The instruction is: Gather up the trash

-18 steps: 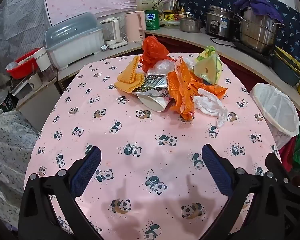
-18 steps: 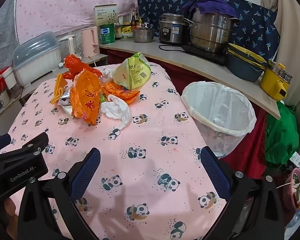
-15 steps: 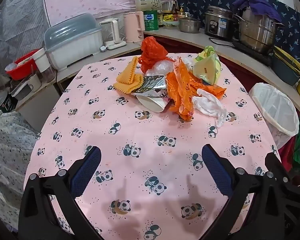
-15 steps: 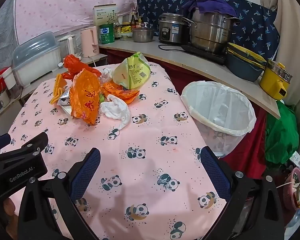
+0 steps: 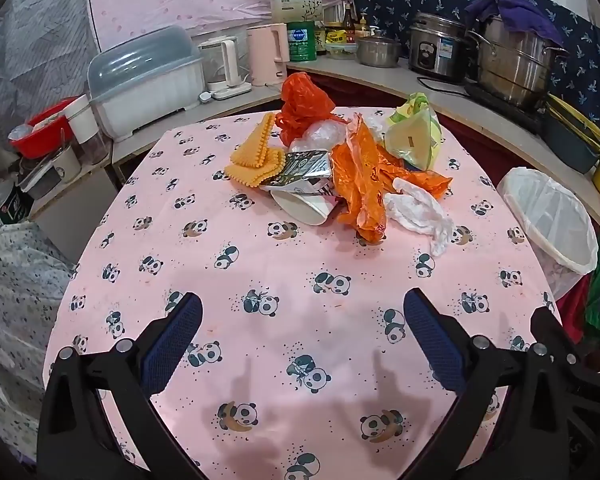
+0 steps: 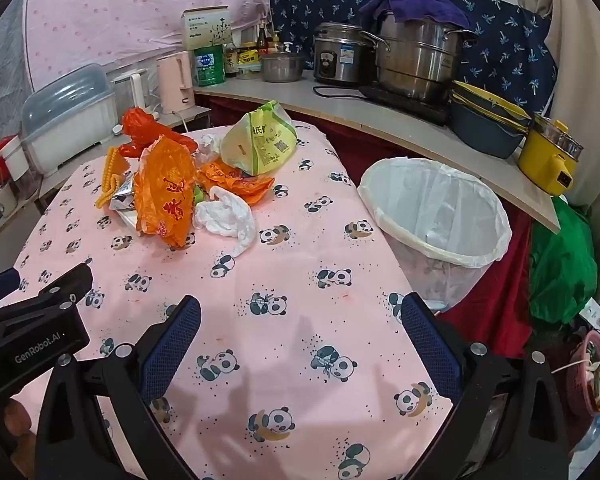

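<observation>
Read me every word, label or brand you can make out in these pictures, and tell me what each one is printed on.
"GenRobot.AI": on the black body of the left gripper, seen in the right wrist view.
Red characters on the orange bag: too distorted to read.
Print and code on the green-yellow packet: too small.
Labels on the white box, green can and rice cooker: blurred.

A: What is covered in the trash pile [image 5: 340, 168]?
B: A white cup [image 5: 300, 208] lies half under a foil wrapper [image 5: 304, 168].
A: And the bin [image 6: 436, 216]?
B: The table edge hides its base; its contents are unclear.
</observation>
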### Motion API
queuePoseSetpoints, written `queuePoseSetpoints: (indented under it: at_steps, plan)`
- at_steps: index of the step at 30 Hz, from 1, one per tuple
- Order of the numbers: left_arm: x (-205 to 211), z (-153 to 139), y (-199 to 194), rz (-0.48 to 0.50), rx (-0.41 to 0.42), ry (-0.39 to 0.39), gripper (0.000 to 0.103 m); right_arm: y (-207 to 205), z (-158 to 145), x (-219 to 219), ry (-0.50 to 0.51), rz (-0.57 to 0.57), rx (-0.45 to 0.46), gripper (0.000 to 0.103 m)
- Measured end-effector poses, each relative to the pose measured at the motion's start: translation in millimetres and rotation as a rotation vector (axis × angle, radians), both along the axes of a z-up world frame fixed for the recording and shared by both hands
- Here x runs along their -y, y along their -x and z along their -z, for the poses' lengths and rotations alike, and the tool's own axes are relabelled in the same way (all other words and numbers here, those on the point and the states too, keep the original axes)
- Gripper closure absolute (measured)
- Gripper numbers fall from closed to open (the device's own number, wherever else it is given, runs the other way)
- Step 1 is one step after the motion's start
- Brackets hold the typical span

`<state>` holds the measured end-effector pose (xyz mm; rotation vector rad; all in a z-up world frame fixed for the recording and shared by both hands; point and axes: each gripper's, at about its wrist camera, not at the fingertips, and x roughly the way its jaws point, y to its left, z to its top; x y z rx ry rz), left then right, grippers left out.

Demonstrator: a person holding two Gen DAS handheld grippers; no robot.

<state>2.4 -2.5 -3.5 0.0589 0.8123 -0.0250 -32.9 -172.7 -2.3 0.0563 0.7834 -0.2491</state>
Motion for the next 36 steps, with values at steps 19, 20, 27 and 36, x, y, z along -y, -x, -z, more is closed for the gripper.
queuePoseSetpoints:
  at_steps: [19, 20, 27, 36]
  plan:
    - [-4.4, 3.0, -1.4, -0.008, -0.006, 0.0, 0.007, -0.8, 1.1, -3.9, -0.003, -0.006, -0.003, 0.007]
    - [-4.7, 3.0, -1.3, -0.008, -0.004, -0.001, 0.007, -0.9, 1.1, -4.3, -0.004, -0.005, -0.003, 0.007]
    - [-4.7, 2.3, -1.2, -0.007, -0.003, -0.003, 0.007, -0.6, 1.6, -3.6, -0.003, -0.005, -0.004, 0.006]
    - [-4.4, 2.0, -1.8, -0.008, -0.005, -0.002, 0.007, -0.9, 1.6, -3.3, -0.006, 0.0, -0.003, 0.006]
